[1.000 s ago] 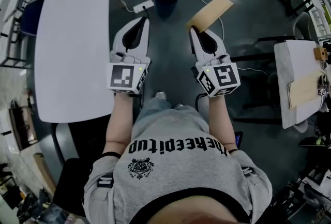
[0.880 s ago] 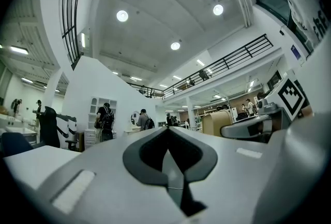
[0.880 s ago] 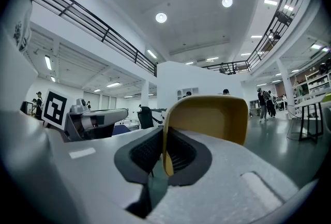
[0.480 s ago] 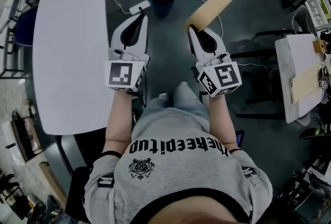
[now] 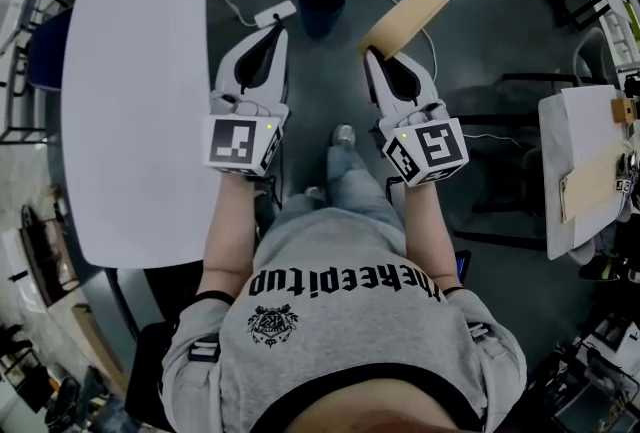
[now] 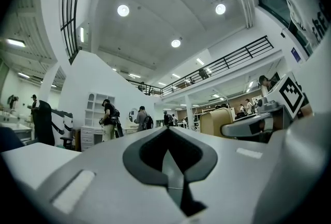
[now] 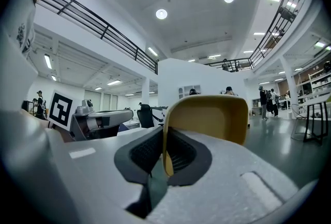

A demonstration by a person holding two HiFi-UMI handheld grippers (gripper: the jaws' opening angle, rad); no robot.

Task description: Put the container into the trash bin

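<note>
A tan, shallow container (image 5: 405,22) sticks out ahead of my right gripper (image 5: 376,57), whose jaws are shut on its near rim. The right gripper view shows that rim pinched between the dark pads, with the container (image 7: 209,114) rising above them. A dark blue trash bin (image 5: 320,5) stands on the floor ahead, between the two grippers and a little left of the container. My left gripper (image 5: 277,33) is held level beside the right one, shut, with nothing in it. In the left gripper view its jaws (image 6: 166,146) meet with no gap.
A large white table (image 5: 135,81) lies to my left. A white power strip (image 5: 270,15) and cables lie on the floor by the bin. Another table (image 5: 580,171) with wooden items is at the right, with dark chairs (image 5: 520,111) beside it. People stand far off.
Both grippers hold nearly the same pose with the container. The person's foot has stepped forward, and the floor and tables have shifted slightly in view.
</note>
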